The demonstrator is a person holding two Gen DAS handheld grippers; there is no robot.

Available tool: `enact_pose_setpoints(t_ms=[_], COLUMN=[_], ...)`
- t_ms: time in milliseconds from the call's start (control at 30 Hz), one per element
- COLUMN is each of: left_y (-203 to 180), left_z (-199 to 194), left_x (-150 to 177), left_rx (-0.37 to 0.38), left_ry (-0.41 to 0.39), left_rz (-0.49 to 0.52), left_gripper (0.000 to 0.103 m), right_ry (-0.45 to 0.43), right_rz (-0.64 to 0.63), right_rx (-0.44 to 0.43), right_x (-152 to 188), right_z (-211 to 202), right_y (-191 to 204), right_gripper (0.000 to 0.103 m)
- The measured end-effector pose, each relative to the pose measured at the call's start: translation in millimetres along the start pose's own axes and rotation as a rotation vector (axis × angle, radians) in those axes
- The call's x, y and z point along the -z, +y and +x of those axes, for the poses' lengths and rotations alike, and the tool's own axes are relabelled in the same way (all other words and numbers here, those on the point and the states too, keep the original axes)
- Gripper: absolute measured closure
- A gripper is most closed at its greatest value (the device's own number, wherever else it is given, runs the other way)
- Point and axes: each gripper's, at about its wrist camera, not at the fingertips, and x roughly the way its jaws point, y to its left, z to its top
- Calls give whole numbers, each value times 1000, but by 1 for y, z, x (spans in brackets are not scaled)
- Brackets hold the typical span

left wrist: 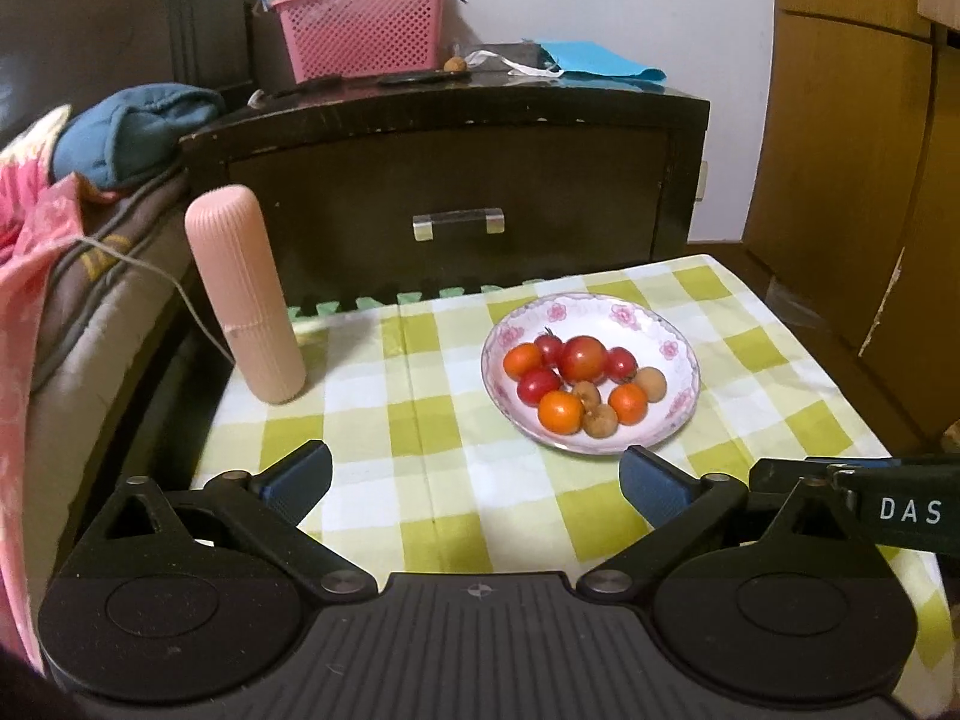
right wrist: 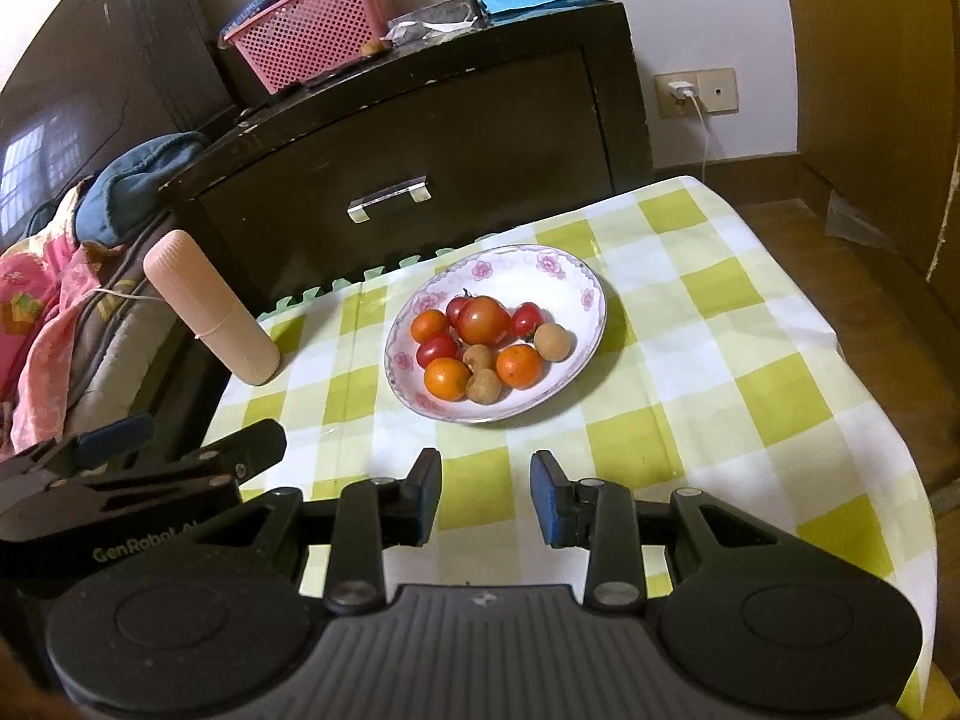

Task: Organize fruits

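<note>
A white plate with a pink flower rim (left wrist: pixel 636 309) (right wrist: pixel 576 276) sits on the green-checked tablecloth (left wrist: pixel 420 420). It holds one large tomato (left wrist: pixel 582 358), small red tomatoes (left wrist: pixel 538 385), orange fruits (left wrist: pixel 560 412) and brown longans (left wrist: pixel 600 420). My left gripper (left wrist: pixel 477 468) stands wide open, short of the plate's near rim and a little to its left, with nothing between its fingers. My right gripper (right wrist: pixel 485 462) is also short of the plate; its jaws are a narrow gap apart and hold nothing. The two grippers are side by side.
A tall pink ribbed case (left wrist: pixel 246 294) stands upright at the cloth's left edge. A dark cabinet (left wrist: pixel 456 180) with a pink basket (left wrist: pixel 360 24) on top rises right behind the table. Bedding (left wrist: pixel 60 276) lies to the left. The table drops off at the right (right wrist: pixel 840 330).
</note>
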Motion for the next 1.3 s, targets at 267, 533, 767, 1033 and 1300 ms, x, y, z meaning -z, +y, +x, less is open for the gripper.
enact_pose_setpoints(t_ms=[267,533,767,1033,1300], left_y=[5,0,-5,-4,-4], left_z=[1,-4,-4,-6,-8], left_x=[20,37,45,48,51], left_rx=[28,28,20,23,7], left_ry=[87,134,182,191,199], left_rz=[-29,-15,0,-13,-17], left_gripper=[0,0,0,0,0], right_ry=[-9,31,71,89,92], right_rz=[8,1,-13,-22,-30], right_rx=[-4,35,42,45,49], right_x=[15,34,51,63,66], right_z=[-13,-15,-15,-18,-21], right_y=[1,2,6,10,12], right_gripper=[72,72,72,71,71])
